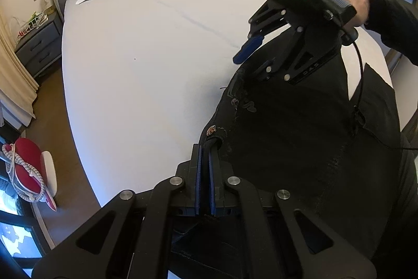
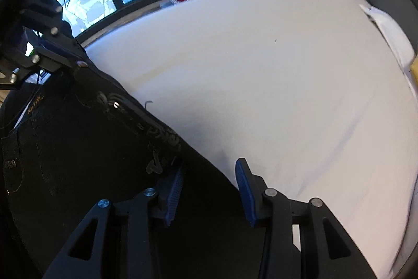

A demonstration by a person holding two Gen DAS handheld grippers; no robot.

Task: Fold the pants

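On my right gripper (image 1: 254, 54), fingers spread wide, I read "DAS", while my left gripper (image 1: 206, 166) pinches the waistband of the black embroidered pants (image 1: 300, 135) above the near edge of the white bed (image 1: 156, 43).

The right gripper (image 2: 211, 190) hangs with fingers (image 2: 245, 190) spread apart over the edge of black pants (image 2: 86, 148), which the left gripper (image 2: 52, 54) pinches above a white bed (image 2: 287, 83).
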